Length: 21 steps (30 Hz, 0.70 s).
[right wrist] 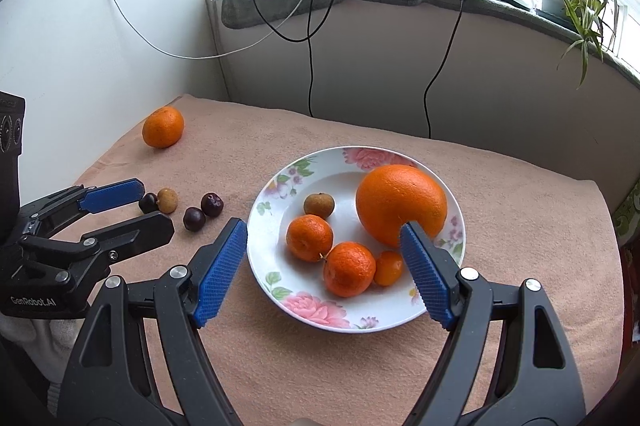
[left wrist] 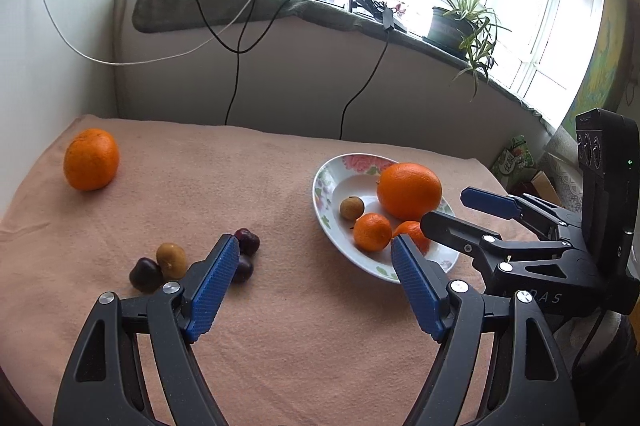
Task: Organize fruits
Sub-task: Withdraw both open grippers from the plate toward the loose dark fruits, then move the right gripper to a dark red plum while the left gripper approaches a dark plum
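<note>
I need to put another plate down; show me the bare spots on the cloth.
Bare cloth lies in front of the floral plate, and a wide patch runs between the lone orange and the plate. It is crowded around the small fruit cluster left of the plate.

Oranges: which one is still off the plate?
The orange alone at the cloth's far left corner; the big orange and smaller ones lie in the plate.

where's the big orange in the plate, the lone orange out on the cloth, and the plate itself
big orange (right wrist: 401, 204), right wrist view, middle of its peel
lone orange (left wrist: 91, 159), left wrist view, centre of the fruit
plate (right wrist: 312, 308), right wrist view, near rim on the pink flower
</note>
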{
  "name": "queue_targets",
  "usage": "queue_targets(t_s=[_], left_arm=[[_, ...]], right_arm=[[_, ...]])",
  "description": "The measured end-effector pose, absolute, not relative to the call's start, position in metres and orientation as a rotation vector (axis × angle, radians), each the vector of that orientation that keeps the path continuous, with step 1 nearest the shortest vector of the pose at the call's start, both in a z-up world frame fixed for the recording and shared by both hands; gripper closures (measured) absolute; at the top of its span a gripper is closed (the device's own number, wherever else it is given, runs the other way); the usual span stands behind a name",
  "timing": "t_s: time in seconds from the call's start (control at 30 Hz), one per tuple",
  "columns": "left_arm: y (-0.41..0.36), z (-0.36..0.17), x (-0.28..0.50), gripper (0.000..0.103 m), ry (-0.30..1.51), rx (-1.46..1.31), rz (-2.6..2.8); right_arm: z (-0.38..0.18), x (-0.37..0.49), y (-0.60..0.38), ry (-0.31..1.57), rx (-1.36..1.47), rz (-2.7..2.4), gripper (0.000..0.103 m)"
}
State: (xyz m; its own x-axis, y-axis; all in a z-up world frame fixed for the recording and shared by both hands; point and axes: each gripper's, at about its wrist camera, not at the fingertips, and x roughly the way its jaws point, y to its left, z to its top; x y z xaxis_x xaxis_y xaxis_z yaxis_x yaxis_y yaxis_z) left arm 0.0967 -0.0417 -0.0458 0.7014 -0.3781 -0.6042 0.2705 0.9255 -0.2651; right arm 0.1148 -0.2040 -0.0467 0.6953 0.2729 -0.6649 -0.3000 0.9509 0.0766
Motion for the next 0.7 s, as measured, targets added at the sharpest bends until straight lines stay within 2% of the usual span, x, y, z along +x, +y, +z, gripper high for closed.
queue_targets(t_s=[0.7], left_arm=[[0.052, -0.08, 0.092, 0.026, 0.763, -0.231, -0.198]], right_arm=[[-0.056, 0.127, -0.121, 0.766, -0.119, 0.513, 0.022]])
